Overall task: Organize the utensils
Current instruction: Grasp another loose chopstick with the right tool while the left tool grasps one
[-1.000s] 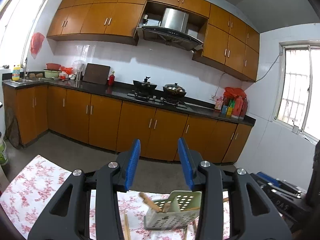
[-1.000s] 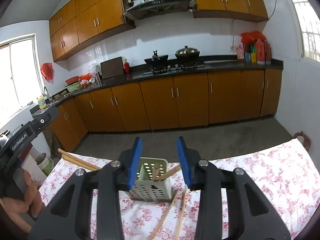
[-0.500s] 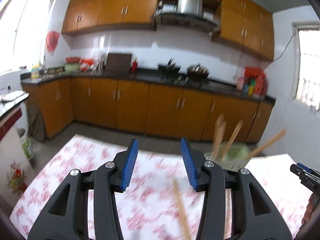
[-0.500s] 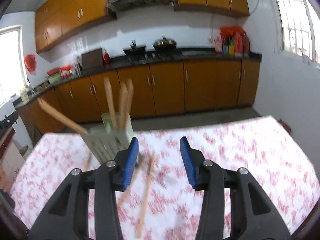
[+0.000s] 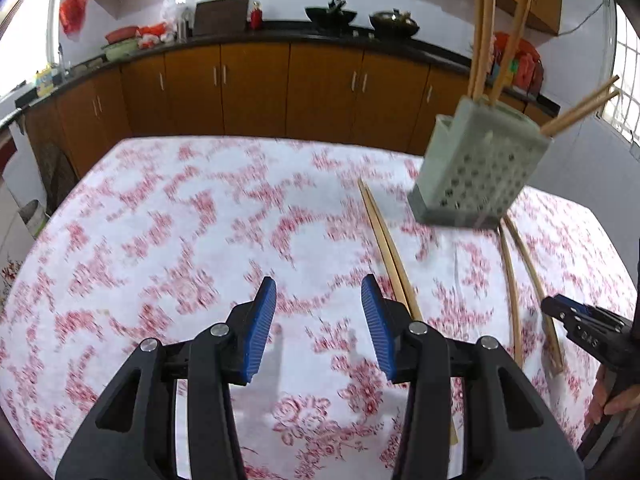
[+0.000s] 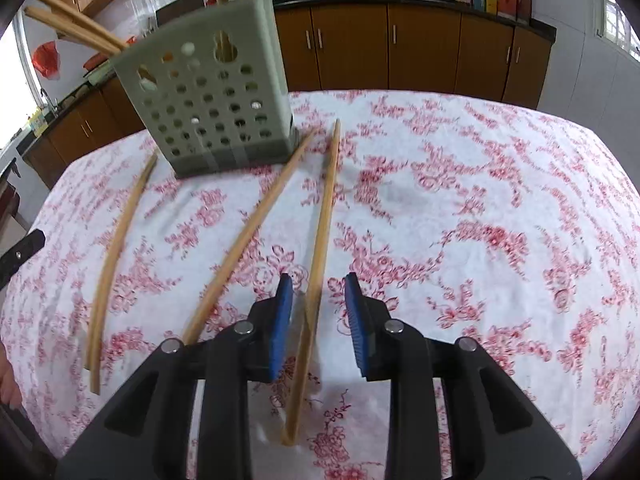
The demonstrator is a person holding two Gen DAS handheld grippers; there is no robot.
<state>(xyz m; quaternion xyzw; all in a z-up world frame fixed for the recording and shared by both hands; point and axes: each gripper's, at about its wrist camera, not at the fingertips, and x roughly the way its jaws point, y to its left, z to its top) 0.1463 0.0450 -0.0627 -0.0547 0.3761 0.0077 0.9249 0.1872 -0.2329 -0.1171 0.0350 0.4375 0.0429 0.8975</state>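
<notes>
**Blur and cut-offs around the holder**

Floral tablecloth [image 5: 200,216] smeared by motion blur. Chopsticks [image 5: 482,20] standing in the utensil holder [image 5: 476,168] run off the top edge. Right gripper [image 5: 560,307] only partly in frame at the edge, grip unreadable there.

1. A table covered by a white cloth with a red floral print [image 5: 168,216] [image 6: 480,184] carries everything.
2. A grey-green perforated utensil holder [image 6: 208,96] [image 5: 476,172] stands on the cloth with chopsticks sticking out of its top.
3. Loose wooden chopsticks lie flat on the cloth: one [image 6: 318,260], a second [image 6: 248,236] beside it, a third [image 6: 116,248] further off.
</notes>
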